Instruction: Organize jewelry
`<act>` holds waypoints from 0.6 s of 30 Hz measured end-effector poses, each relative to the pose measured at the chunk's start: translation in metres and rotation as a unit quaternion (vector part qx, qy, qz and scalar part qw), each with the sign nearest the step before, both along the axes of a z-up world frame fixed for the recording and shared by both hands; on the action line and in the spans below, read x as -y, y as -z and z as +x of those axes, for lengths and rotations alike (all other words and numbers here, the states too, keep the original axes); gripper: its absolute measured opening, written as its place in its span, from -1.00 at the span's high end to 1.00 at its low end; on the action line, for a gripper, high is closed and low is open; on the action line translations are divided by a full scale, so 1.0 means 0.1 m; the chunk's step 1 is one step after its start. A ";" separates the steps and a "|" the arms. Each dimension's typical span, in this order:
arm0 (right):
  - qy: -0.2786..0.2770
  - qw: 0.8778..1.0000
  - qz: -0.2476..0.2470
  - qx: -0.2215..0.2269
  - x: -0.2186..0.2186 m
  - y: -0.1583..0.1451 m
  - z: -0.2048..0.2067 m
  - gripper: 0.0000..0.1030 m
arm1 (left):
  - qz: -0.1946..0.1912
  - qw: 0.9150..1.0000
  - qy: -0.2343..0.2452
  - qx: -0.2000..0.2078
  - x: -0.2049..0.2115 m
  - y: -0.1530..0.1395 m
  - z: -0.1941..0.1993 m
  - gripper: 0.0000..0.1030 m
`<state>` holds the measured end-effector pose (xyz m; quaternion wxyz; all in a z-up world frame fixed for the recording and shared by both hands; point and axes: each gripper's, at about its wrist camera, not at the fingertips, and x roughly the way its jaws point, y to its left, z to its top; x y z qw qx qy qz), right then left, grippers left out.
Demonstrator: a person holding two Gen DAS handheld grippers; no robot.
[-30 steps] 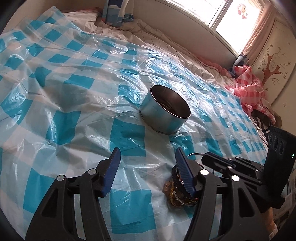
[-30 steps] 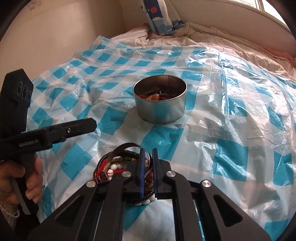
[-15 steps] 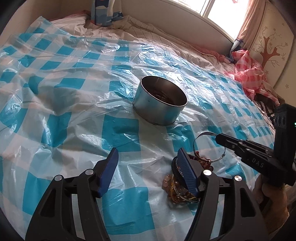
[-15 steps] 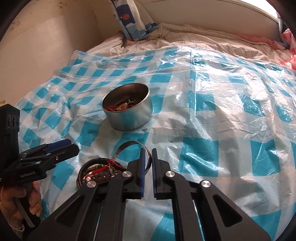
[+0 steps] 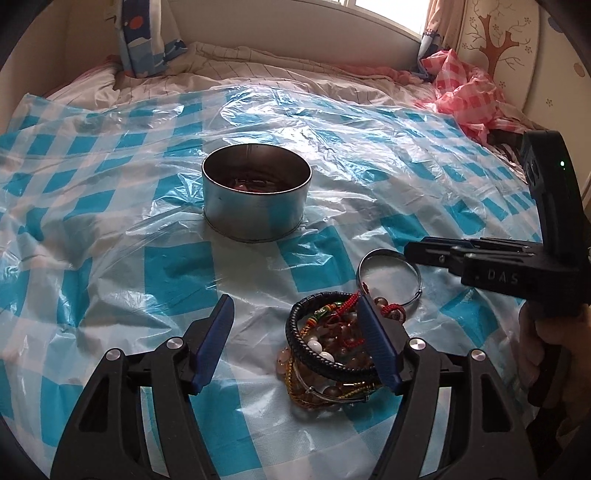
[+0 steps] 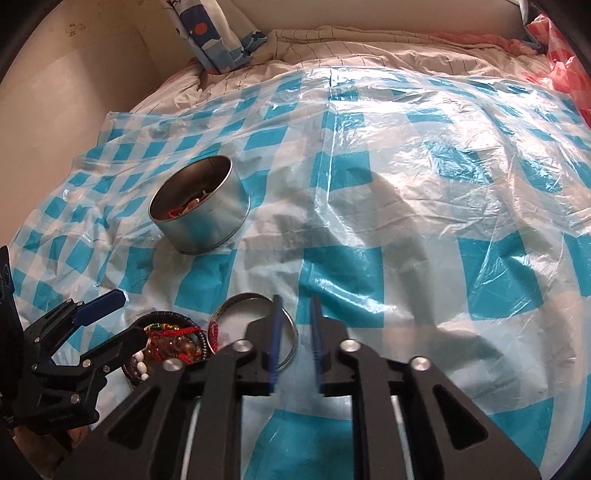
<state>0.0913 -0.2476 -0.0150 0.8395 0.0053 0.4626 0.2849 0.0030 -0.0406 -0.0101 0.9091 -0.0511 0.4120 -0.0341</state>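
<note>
Right tool (image 6: 294, 334), pressed together on the thin silver metal bangle (image 6: 255, 325) a moment ago, is now opening with its jaws clear of it, so the bangle lies released on the bed, touching the tangled bracelet heap (image 5: 332, 354), well short of the round steel tin (image 5: 256, 197); left tool (image 5: 295, 341) stays spread, empty.

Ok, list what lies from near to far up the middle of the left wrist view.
Left gripper → pile of bracelets → silver bangle → round metal tin → rumpled striped bedding → window sill.
</note>
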 end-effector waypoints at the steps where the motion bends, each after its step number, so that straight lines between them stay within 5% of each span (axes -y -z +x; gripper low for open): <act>1: -0.009 1.000 -0.009 -0.002 -0.04 0.02 -0.02 0.24 | -0.002 1.000 -0.001 -0.002 -0.01 0.00 0.00 -0.28; 4: -0.038 0.997 -0.068 0.013 -0.23 0.11 -0.10 0.30 | -0.007 1.000 0.000 -0.003 -0.03 0.01 0.01 -0.28; 7: -0.038 0.984 -0.157 0.070 -0.36 0.14 -0.19 0.61 | 0.001 1.000 0.011 -0.001 0.02 0.00 -0.01 -0.28; 9: -0.018 0.986 -0.151 0.067 -0.27 0.14 -0.14 0.89 | 0.012 1.000 0.024 0.000 0.09 -0.01 -0.02 -0.28; 18: 0.035 0.994 -0.097 0.037 0.07 0.10 -0.01 0.90 | 0.053 0.994 0.092 0.010 0.47 -0.04 -0.05 -0.35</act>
